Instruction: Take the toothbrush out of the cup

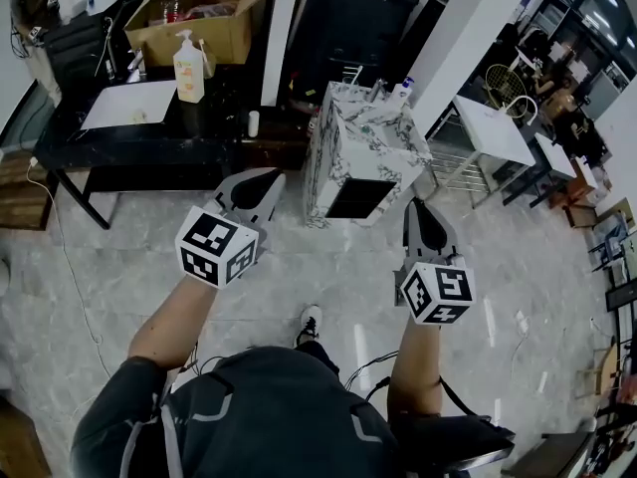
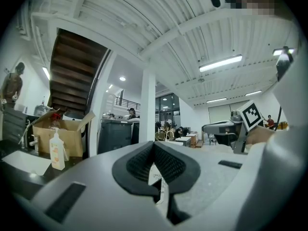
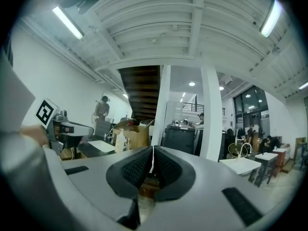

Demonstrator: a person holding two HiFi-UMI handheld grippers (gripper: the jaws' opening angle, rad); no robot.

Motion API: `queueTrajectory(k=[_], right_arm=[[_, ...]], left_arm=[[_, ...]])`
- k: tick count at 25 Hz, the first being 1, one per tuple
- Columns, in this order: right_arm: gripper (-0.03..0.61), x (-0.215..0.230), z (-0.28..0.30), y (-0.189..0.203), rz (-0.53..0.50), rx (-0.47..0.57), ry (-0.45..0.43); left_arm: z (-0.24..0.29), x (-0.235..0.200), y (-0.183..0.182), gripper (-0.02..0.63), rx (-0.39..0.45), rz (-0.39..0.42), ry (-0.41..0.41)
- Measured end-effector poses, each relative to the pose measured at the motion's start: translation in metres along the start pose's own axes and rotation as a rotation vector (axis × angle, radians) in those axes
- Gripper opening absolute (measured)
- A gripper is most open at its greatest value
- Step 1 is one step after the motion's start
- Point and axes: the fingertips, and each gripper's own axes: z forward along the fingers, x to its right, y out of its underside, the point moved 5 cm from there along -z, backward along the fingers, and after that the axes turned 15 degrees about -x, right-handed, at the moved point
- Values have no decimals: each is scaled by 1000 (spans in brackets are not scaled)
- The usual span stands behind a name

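No toothbrush or cup can be made out in any view. My left gripper [image 1: 269, 179] is held level over the floor, its jaws meeting at the tips with nothing between them [image 2: 154, 144]. My right gripper [image 1: 416, 205] hangs beside it, also level, shut and empty [image 3: 153, 149]. Both point toward a marble-patterned cabinet [image 1: 363, 142] standing just ahead of them. A few small items [image 1: 400, 87] sit at the cabinet's far top edge, too small to identify.
A black table [image 1: 75, 142] at the left carries a pump bottle [image 1: 188, 68], a white sheet [image 1: 129, 104] and an open cardboard box [image 1: 199, 13]. A white table [image 1: 493, 127] and chairs stand at the right. A white pillar [image 1: 453, 38] rises behind the cabinet.
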Motion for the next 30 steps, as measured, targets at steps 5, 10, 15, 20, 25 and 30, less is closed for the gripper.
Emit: queueTrajectory(k=[5,10,15,20,25,30], right_arm=[[29,26,47,1,17,21,-5],[29,71,103,-9,26,33,-43],[29,124,160,-21,22,51,-84],[29,174,211,-29,11,50,-122],[29,222,245,-30,12,54,-140],[29,257,270,-17,19,51,-168]], left_arm=[[35,-26,5,9,-29,-27,-73],[89,-43,-21,9,-25,-3,-108],[156,-56,-46,9,-26,5,-133],[220,-67,-68,9,-38,6,-161],[279,-68,-84,9,-47,5,-170],[325,-63,-84,9,-62,-12,-188]])
